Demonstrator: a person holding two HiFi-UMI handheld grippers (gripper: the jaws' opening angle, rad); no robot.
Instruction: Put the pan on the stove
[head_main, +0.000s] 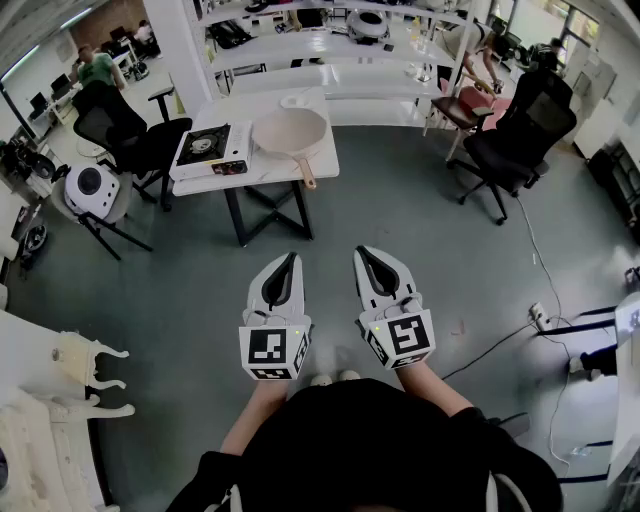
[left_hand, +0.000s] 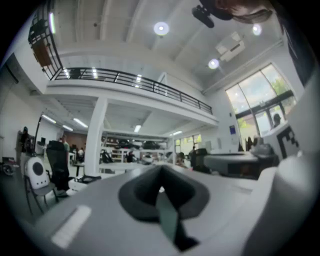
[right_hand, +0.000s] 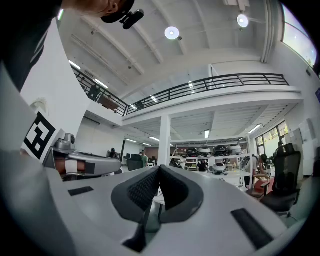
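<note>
The pan (head_main: 289, 133) rests beside the stove (head_main: 204, 146) on a table (head_main: 275, 172).

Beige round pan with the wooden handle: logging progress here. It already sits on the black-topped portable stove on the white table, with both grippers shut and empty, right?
No. The head view shows the beige round pan lying on the white table beside the black-topped portable stove, not on it. The left gripper and right gripper are shut and empty.

The left tool (head_main: 282, 268) and right tool (head_main: 372, 262) are held side by side at lower centre of the head view, jaws closed and empty.
</note>
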